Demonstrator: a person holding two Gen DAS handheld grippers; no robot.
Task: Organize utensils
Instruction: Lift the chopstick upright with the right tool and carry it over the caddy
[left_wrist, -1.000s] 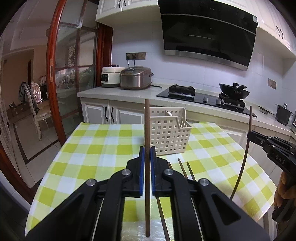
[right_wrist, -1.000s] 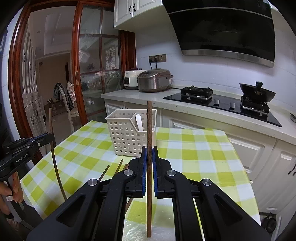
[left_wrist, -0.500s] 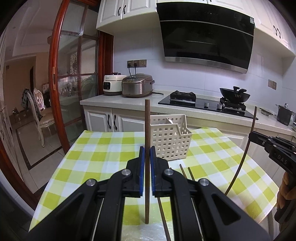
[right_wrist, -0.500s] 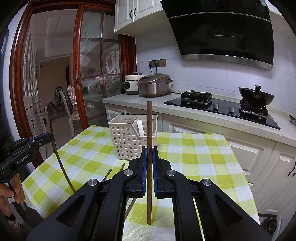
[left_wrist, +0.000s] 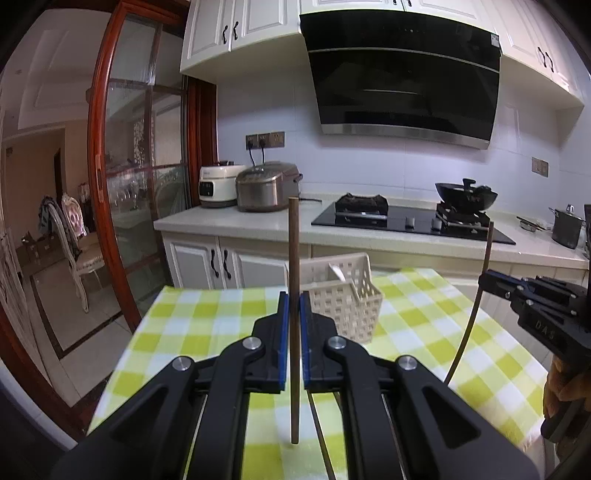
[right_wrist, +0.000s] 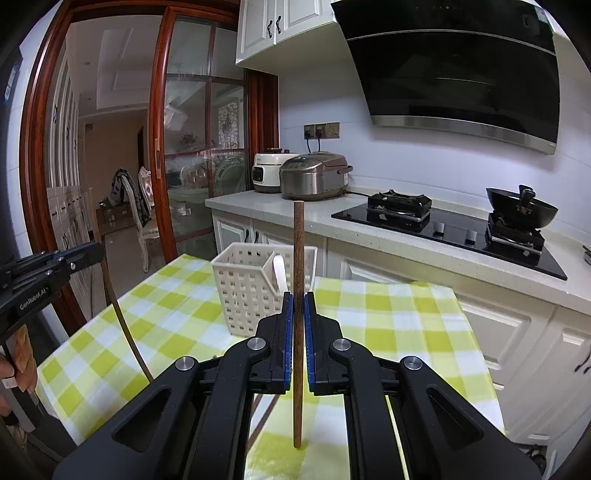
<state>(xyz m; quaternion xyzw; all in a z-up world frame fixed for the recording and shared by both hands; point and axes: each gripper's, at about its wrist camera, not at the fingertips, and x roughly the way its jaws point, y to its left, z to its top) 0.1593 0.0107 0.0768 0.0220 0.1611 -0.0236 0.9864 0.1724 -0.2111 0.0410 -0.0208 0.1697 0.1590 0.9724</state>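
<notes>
My left gripper (left_wrist: 294, 299) is shut on a brown chopstick (left_wrist: 293, 258) held upright above the checked table. My right gripper (right_wrist: 299, 299) is shut on another brown chopstick (right_wrist: 298, 251), also upright. A white perforated basket (left_wrist: 347, 299) stands on the table beyond both grippers; it also shows in the right wrist view (right_wrist: 255, 284) with a white utensil (right_wrist: 279, 271) inside. Each gripper appears in the other's view, the right gripper (left_wrist: 495, 284) at right and the left gripper (right_wrist: 88, 254) at left. More chopsticks (left_wrist: 319, 424) lie on the table under my grippers.
The table has a yellow-green checked cloth (right_wrist: 388, 317). Behind it runs a counter with rice cookers (right_wrist: 314, 177), a hob (right_wrist: 443, 229) and a wok (right_wrist: 521, 210). A glass sliding door (left_wrist: 140, 184) is at left.
Both grippers have risen and pulled back with their chopsticks; the basket and table now sit lower and farther in both views.
</notes>
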